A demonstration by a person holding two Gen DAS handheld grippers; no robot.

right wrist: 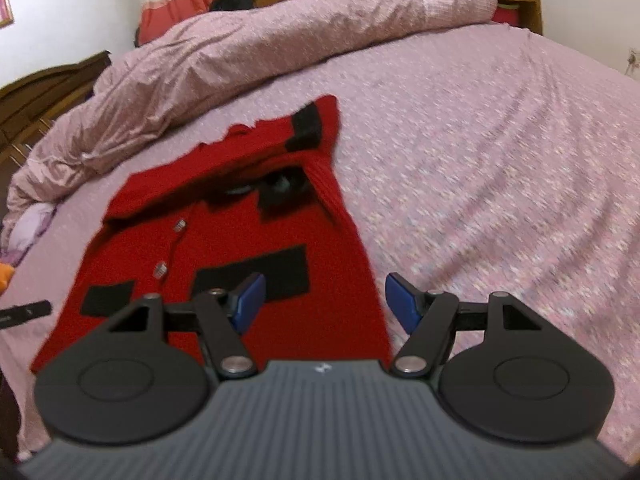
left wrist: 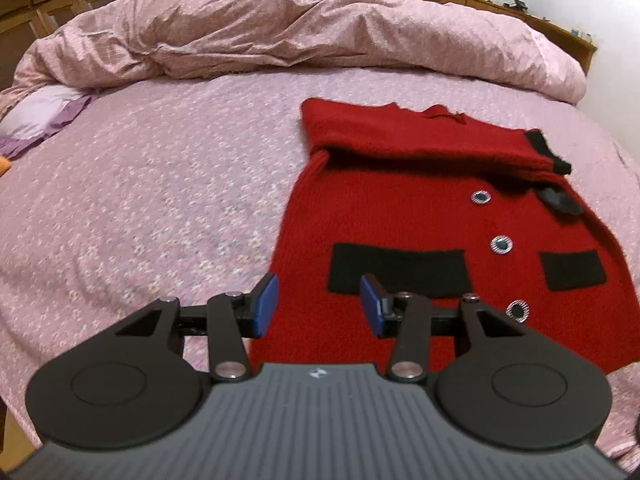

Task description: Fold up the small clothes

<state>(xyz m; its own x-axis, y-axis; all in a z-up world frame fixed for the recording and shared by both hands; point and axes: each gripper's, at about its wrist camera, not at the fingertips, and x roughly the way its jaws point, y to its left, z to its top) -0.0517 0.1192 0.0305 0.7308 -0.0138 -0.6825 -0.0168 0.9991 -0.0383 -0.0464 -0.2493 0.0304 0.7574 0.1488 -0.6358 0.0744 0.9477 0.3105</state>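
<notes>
On pink bedsheet: red cardigan, sleeves folded across; left gripper and right gripper above its hem, jaws spread, empty.

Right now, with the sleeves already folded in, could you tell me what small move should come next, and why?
Probably lower both open grippers, left and right, onto the red cardigan's near hem: each hovers empty above a bottom corner, and the body still lies unfolded.

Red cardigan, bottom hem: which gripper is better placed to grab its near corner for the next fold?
Probably both, one per corner. The left gripper hangs open above the red cardigan at its left edge; the right gripper hangs open over its right edge.
</notes>
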